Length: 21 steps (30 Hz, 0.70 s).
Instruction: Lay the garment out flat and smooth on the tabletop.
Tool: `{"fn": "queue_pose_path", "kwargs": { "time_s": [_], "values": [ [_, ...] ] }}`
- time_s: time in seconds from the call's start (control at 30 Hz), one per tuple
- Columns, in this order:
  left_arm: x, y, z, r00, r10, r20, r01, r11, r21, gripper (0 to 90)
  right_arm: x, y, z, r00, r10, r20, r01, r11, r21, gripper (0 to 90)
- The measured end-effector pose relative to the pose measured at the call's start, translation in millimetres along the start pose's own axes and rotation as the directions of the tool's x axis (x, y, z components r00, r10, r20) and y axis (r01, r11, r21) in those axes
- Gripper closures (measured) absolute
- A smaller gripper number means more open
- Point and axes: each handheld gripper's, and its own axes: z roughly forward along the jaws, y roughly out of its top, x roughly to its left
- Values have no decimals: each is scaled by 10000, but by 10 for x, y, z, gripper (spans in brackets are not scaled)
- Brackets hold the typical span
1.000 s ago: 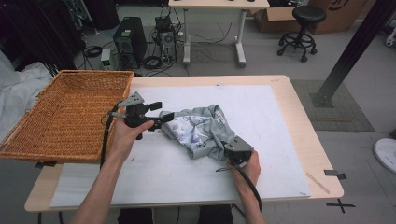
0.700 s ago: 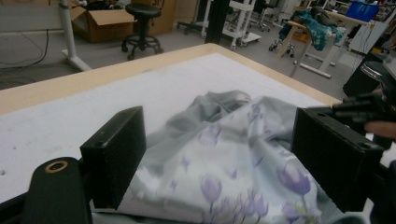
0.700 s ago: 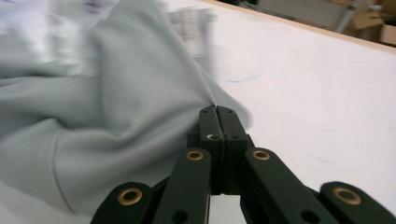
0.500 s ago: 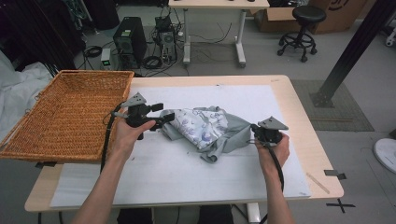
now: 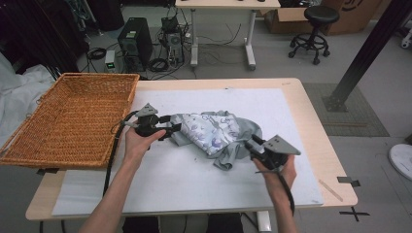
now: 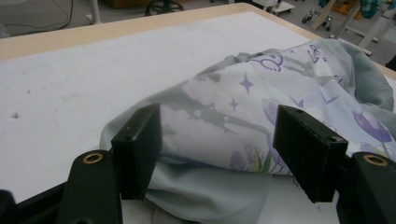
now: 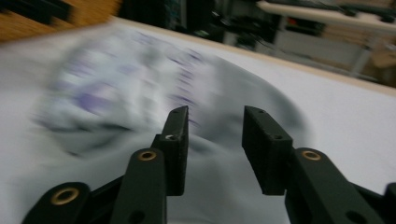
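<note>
We see a crumpled grey garment [image 5: 216, 138] with purple flower and star prints lying near the middle of the white mat [image 5: 194, 184] that covers the surface [image 5: 311, 102]. Our left gripper [image 5: 176, 130] sits at the garment's left edge, and its jaws have just been closing; in the left gripper view a fold of the cloth [image 6: 219, 135] lies between them, the pads a moderate gap apart and not yet pressing on it. Our right gripper [image 5: 250, 144] is at the garment's lower right edge, and its jaws have just been opening. The right gripper view is blurred, so the cloth [image 7: 140, 93] seems to lie beyond and beneath the parted jaws rather than pinched in them. A wicker basket [image 5: 73, 119] rests to the left, overhanging the surface's edge.
</note>
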Motion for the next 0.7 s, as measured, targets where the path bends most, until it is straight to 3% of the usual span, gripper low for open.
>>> {"fn": "queue_pose_path", "kwargs": {
  "time_s": [0.07, 0.17, 0.23, 0.3, 0.37, 0.4, 0.43, 0.47, 0.5, 0.57, 0.6, 0.63, 0.67, 0.7],
  "values": [
    [-17, -12, 15, 9999, -97, -83, 96, 9999, -111, 337, 291, 57, 92, 9970, -412, -662, 398, 9990, -222, 583],
    [-63, -1, 10, 10000, 17, -28, -17, 9998, -216, 339, 673, 61, 329, 9809, -1590, -1118, 1619, 9867, 171, 546],
    [-73, 10, -16, 10000, 60, -4, -60, 9996, -279, 340, 832, 12, 522, 9637, -2318, -1328, 2433, 9668, 786, 511],
    [-79, 18, -47, 9999, 126, 17, -125, 9994, -320, 340, 912, -44, 683, 9415, -3131, -1246, 3290, 9341, 1390, 532],
    [-78, 20, -79, 9997, 242, -1, -241, 9992, -328, 341, 905, -66, 768, 9305, -3505, -1065, 3641, 9168, 1642, 669],
    [-78, 20, -79, 9997, 242, -1, -241, 9992, -328, 341, 905, -66, 768, 9305, -3505, -1065, 3641, 9168, 1642, 669],
    [-68, 14, -106, 9996, 278, 26, -277, 9990, -353, 343, 845, -42, 786, 9397, -3217, -1159, 3371, 9285, 1558, 862],
    [-68, 14, -106, 9996, 278, 26, -277, 9990, -353, 344, 845, -42, 786, 9397, -3217, -1159, 3371, 9285, 1558, 862],
    [-61, 5, -129, 9996, 262, 86, -258, 9987, -430, 348, 733, 7, 790, 9569, -2595, -1306, 2781, 9482, 1534, 876],
    [-59, -9, -148, 9993, 319, 187, -308, 9980, -556, 364, 580, 67, 751, 9699, -2082, -1267, 2235, 9670, 1224, 878],
    [-59, -9, -148, 9993, 319, 187, -308, 9980, -556, 373, 580, 67, 751, 9699, -2082, -1267, 2235, 9670, 1224, 878],
    [-59, -20, -153, 9991, 327, 252, -312, 9977, -603, 373, 484, 99, 716, 9794, -1587, -1250, 1713, 9804, 974, 878],
    [-61, -31, -156, 9987, 370, 343, -349, 9975, -619, 390, 258, 149, 627, 9934, -623, -962, 658, 9973, 339, 878],
    [-69, -48, -151, 9970, 523, 575, -494, 9975, -504, 394, 132, 169, 591, 9971, -259, -717, 268, 9996, 117, 878]
  ]
}}
